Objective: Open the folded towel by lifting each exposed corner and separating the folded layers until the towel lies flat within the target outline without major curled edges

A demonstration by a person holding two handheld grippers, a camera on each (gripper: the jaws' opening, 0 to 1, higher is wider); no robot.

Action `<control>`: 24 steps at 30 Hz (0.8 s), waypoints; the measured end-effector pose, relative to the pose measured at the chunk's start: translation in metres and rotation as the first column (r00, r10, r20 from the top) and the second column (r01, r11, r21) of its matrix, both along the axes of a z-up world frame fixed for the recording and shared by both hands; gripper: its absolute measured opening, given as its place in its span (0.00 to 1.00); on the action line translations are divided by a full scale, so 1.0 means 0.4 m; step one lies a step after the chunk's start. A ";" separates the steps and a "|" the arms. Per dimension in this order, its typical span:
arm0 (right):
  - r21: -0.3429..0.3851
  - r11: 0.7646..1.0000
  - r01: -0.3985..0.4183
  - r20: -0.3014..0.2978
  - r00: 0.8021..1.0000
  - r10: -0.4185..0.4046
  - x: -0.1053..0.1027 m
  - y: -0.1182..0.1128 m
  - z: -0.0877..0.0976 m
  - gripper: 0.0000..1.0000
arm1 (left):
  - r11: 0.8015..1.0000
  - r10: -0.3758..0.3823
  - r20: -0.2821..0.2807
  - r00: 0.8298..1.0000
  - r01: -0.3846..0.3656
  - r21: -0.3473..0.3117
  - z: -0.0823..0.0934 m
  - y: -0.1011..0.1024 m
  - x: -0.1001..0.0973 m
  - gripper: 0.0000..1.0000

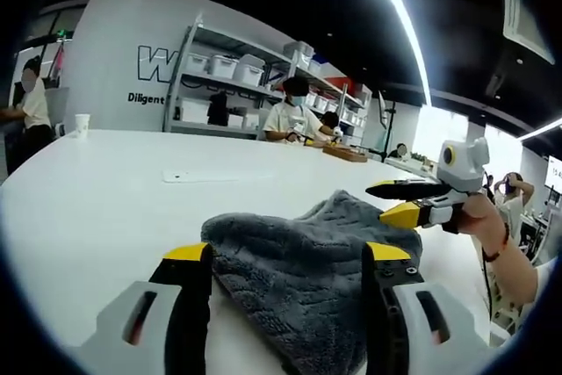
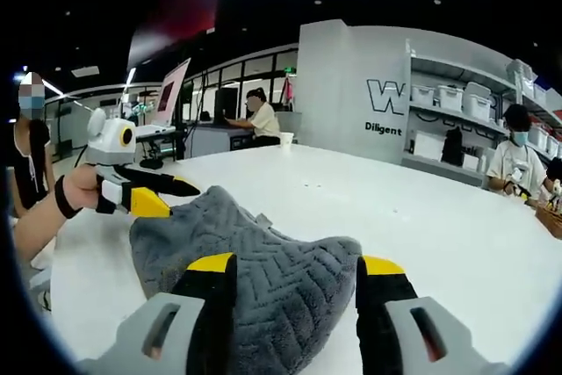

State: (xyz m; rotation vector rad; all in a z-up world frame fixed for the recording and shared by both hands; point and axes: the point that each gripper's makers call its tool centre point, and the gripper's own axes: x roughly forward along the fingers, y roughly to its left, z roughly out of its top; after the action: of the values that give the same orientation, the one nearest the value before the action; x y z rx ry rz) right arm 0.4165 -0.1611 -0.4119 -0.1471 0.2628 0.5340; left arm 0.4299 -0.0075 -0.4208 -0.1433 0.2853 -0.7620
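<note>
A grey towel (image 1: 307, 261) lies bunched on the white table (image 1: 105, 208), between the two tongs; the left gripper (image 1: 290, 256) stands with jaws apart over its near edge; the right gripper (image 2: 294, 265) is likewise spread wide, the towel's fold (image 2: 263, 278) humped between its jaws, unclamped.

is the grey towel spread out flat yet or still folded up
Still folded: the grey herringbone-textured towel sits bunched in humped layers on the white table, not flat.
</note>
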 end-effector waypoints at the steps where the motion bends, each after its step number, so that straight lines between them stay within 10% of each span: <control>1: -0.009 1.000 0.001 -0.003 1.000 -0.001 0.000 0.000 -0.003 0.52 | 1.000 0.001 0.000 1.000 -0.001 0.000 0.000 0.000 0.000 0.67; 24: 0.051 0.999 0.018 -0.048 0.999 -0.016 0.049 -0.014 -0.008 0.51 | 0.999 0.029 -0.021 0.999 -0.028 0.026 -0.016 0.014 0.023 0.66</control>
State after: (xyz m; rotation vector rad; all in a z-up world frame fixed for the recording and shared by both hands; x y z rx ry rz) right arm 0.4362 -0.1667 -0.4152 -0.0820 0.2965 0.5276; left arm 0.4389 -0.0018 -0.4272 -0.1306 0.3126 -0.7286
